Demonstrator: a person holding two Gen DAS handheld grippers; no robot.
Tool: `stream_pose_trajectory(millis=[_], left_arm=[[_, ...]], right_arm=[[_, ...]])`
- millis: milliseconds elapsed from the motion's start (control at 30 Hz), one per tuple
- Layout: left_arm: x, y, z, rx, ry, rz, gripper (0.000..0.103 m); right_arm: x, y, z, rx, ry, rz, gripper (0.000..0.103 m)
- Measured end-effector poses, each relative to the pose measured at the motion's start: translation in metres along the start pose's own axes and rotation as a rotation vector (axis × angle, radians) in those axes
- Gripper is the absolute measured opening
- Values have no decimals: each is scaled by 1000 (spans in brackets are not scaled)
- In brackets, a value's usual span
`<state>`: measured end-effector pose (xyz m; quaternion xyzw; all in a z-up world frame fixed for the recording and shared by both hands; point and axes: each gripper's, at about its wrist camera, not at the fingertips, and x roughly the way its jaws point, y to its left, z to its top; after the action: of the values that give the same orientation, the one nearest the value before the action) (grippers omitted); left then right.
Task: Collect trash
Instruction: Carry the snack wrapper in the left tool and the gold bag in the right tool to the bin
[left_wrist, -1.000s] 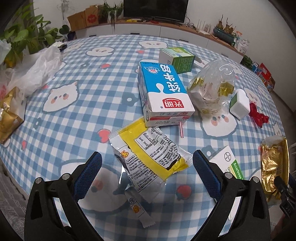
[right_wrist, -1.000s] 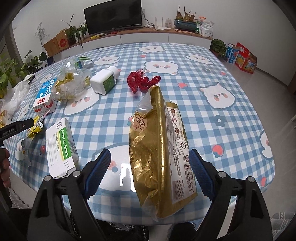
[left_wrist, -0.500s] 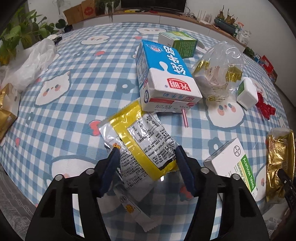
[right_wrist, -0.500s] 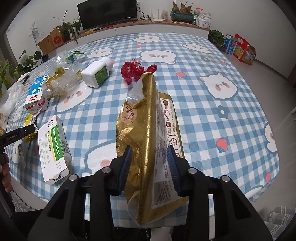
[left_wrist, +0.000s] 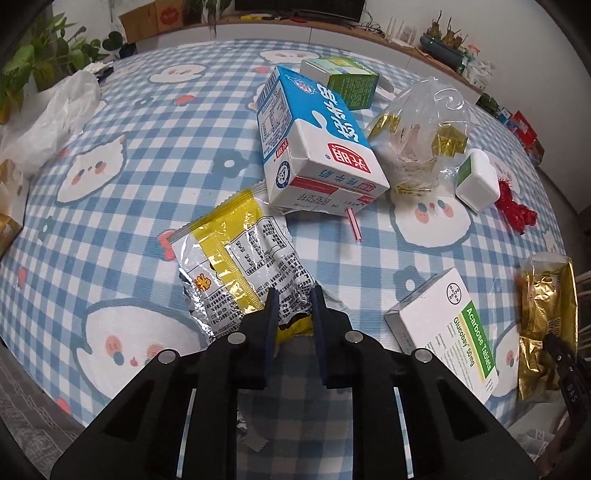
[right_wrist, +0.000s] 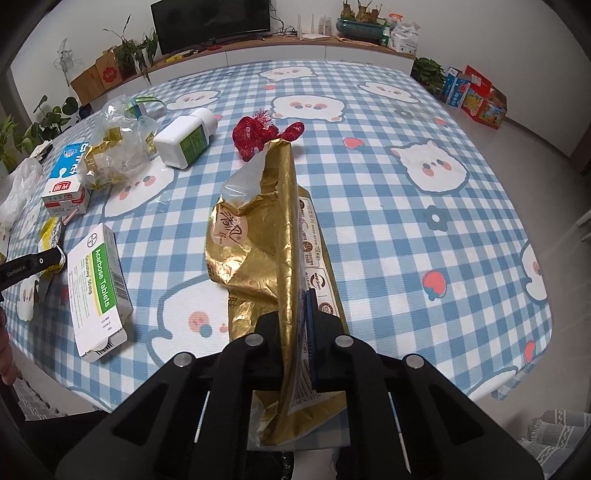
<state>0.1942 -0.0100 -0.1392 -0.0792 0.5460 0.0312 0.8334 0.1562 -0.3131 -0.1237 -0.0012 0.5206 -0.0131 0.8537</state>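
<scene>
My left gripper is shut on the near edge of a yellow and silver snack wrapper that lies on the checked tablecloth. My right gripper is shut on a gold foil bag, pinching it upright on edge near the table's front. The gold bag also shows at the right edge of the left wrist view.
A blue and white milk carton with a straw, a green box, a clear bag of gold wrappers, a white bottle, red netting and an Acarbose tablet box lie on the table. A white plastic bag sits far left.
Both grippers went from wide open to shut. The left closed on the snack wrapper's near edge, the right closed on the gold bag, which now stands pinched on edge.
</scene>
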Motion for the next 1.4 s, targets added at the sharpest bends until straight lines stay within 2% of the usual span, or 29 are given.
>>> stream_pose_trajectory(millis=[67,100,433,1400], left_arm=[[-1,-1,0,4,-2,5,8],[-2,-2,-1,11,-1,13,7],[-18,7,-16,24,-24,33,7],[-93,6,-64,50,-85,-20,7]], right_arm=[[-1,-1,0,2,-2,0,5],[-2,-2,-1,4,-3,1,5],[-13,-2,-6,10,-11,9,4],[-79,4,-34,4,-74,28,3]])
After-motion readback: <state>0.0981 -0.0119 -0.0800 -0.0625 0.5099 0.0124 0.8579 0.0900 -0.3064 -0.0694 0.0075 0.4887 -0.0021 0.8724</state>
